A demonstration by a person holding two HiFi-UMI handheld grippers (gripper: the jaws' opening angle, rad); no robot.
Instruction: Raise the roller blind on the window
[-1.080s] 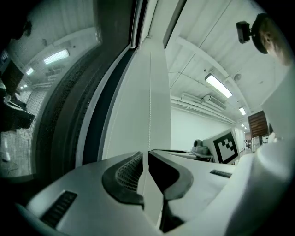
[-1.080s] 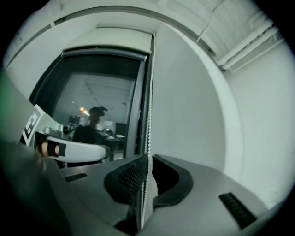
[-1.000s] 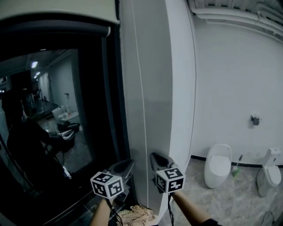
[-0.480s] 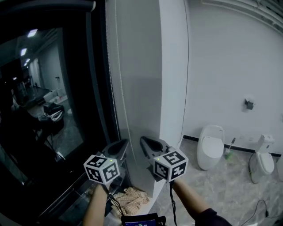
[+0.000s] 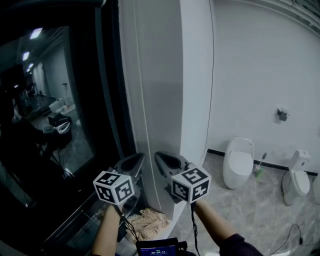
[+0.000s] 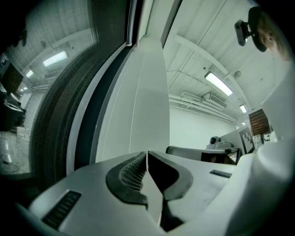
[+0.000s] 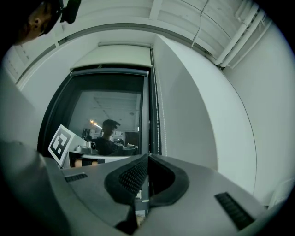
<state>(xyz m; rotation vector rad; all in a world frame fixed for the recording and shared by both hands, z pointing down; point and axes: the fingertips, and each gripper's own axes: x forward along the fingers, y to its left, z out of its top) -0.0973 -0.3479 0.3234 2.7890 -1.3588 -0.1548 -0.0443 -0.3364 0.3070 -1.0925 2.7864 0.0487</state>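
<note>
Head view: I hold both grippers up side by side in front of the grey wall strip right of the dark window (image 5: 50,110). My left gripper (image 5: 136,159) and right gripper (image 5: 162,159) are near each other, not touching. The bead chain (image 5: 144,122) hangs down the wall and passes between them; can't see either one gripping it. The roller blind (image 5: 55,4) sits rolled up at the very top of the window, glass below it bare. Down right are a white toilet (image 5: 238,162) and a second one (image 5: 298,182), contents not visible. A crumpled cloth (image 5: 150,220) lies on the floor below my hands. Left gripper view: left gripper (image 6: 147,154) is clenched, tips meeting, nothing between the pads; the chain (image 6: 133,115) runs up the wall beyond them. Right gripper view: right gripper (image 7: 147,157) is also clenched and empty. The chain (image 7: 159,115) hangs by the window frame past the tips, and the blind (image 7: 110,72) is up under its pale cover box (image 7: 115,57).
</note>
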